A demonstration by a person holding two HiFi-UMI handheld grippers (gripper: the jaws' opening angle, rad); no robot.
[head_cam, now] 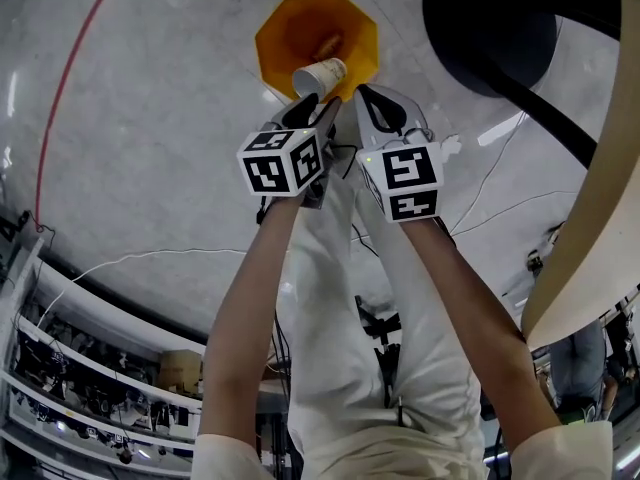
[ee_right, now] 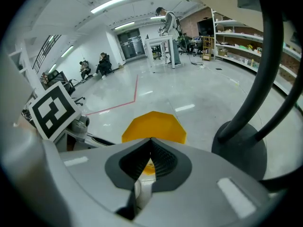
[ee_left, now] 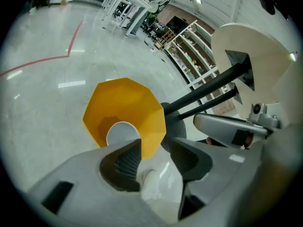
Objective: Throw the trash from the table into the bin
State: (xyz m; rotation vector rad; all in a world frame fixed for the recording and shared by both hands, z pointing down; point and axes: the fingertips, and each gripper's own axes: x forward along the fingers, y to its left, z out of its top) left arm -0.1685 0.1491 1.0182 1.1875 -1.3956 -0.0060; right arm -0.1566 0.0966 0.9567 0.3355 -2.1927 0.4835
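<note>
Bin [head_cam: 300, 30]: orange, open-topped, on the floor [head_cam: 150, 118] below both grippers; it looks light, so a knock could shove it aside.
Left gripper [ee_left: 155, 148]: fingers spread, pinching nothing.
Right gripper [ee_right: 150, 142]: fingers pressed together, nothing seen between them.
Paper cup [head_cam: 320, 76]: tilted, just off the left fingertips, over the bin's near rim; it may clip that rim and roll away.
Writing: no readable words; only square markers on the cubes [head_cam: 283, 161].
</note>
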